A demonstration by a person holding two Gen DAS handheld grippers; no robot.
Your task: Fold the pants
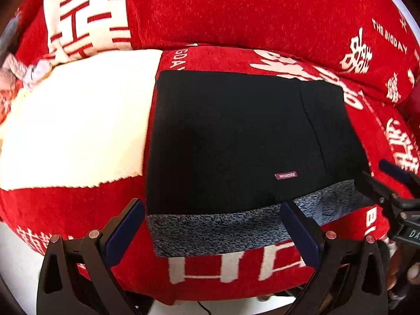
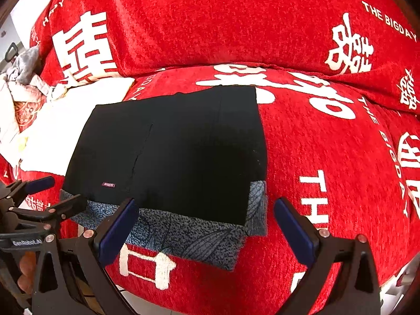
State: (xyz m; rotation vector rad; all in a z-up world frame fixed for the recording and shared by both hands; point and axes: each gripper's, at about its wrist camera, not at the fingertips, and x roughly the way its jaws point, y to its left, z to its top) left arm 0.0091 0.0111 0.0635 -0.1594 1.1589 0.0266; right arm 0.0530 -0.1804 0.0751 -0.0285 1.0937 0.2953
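Lying squared just ahead of both spread, empty hand-held grippers, left [image 1: 212, 232] and right [image 2: 207, 229], the folded black fleece-lined pants [image 1: 236, 141] look ready for release.

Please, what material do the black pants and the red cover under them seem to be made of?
The pants look like a smooth, matte black knit outside, with a fleecy grey-blue lining showing along the near edge; probably fleece-lined fabric. The red cover looks like chenille or a short plush: fuzzy pile with woven white characters.
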